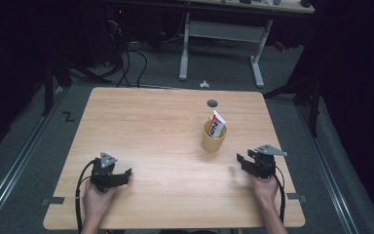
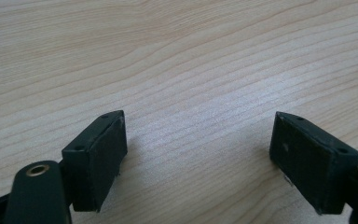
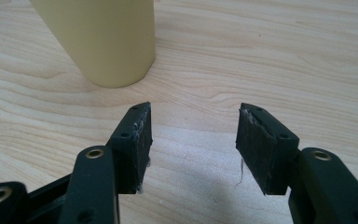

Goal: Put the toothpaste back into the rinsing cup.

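toothpaste tube (image 1: pixel 217 124) stands upright in yellow cup (image 1: pixel 214 139), leaning slightly right; both grippers' fingers (image 3: pixel 136 140) released, empty.

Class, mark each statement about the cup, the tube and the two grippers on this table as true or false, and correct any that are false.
1. The yellow cup stands upright on the table. True.
2. A tube sticks out of the cup. True.
3. The right gripper is clamped on the cup. False: its jaws stand open with bare table between them, and the cup is ahead of them, apart.
4. The left gripper holds the tube. False: its jaws are open and hold nothing.
5. The cup is nearer the right gripper than the left one. True.
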Tool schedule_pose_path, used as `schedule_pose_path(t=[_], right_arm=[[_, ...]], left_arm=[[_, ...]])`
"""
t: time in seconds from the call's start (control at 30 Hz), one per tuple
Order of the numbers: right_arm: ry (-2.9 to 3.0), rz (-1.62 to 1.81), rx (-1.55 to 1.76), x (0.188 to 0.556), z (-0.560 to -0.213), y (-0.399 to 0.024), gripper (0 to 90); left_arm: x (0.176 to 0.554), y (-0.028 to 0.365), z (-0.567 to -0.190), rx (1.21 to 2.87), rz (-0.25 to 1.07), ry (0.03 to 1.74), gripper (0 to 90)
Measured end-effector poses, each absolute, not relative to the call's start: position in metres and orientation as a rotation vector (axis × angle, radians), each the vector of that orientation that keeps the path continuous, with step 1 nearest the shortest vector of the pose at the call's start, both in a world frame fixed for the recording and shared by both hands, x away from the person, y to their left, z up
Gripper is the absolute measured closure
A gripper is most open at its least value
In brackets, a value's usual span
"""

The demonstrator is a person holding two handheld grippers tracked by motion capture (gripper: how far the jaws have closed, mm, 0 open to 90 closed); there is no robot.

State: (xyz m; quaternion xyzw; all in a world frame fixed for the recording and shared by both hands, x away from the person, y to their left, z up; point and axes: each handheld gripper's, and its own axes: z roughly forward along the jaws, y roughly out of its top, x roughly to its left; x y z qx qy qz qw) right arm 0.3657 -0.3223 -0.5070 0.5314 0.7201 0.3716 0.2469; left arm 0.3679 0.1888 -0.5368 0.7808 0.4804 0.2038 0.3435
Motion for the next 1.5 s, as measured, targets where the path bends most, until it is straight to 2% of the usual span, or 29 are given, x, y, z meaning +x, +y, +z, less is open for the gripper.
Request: schedule_pose_path(t=[1.5], right_arm=[[2.044,0.875,1.463,0.381,-0.53,-0.306,41.8]], left_arm=[[0.368,0.189,-0.537,2.029,0.53,1.248,19.3]])
